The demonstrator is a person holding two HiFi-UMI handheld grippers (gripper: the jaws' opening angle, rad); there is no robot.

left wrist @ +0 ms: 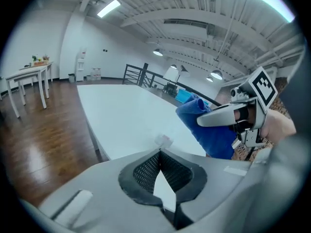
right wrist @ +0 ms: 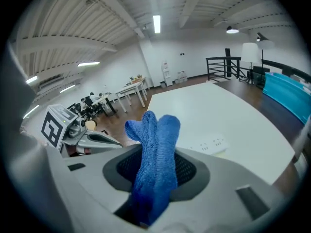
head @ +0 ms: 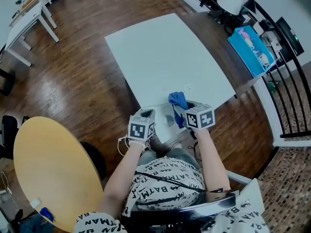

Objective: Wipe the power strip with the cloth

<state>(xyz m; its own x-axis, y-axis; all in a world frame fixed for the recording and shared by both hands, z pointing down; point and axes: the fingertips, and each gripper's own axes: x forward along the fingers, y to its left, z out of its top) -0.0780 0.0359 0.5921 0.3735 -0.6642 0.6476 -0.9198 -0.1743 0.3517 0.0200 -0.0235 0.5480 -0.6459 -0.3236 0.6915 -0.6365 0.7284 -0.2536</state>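
A white power strip [right wrist: 210,144] lies flat on the white table [head: 165,57], just beyond my right gripper; in the head view the power strip [head: 187,88] is a small pale shape near the front edge. My right gripper [right wrist: 158,154] is shut on a blue cloth [right wrist: 155,169], whose folded end sticks up past the jaws. In the head view the cloth [head: 178,100] hangs over the table's near edge by the right gripper [head: 182,111]. My left gripper [head: 147,114] is beside it to the left, shut with nothing in it, its tips [left wrist: 159,152] aimed across the table.
A teal box [head: 250,47] sits on a dark desk at the right, with a black railing [head: 286,81] behind it. A round yellow table [head: 48,174] is at my lower left. A white desk [head: 24,23] stands far off on the wooden floor.
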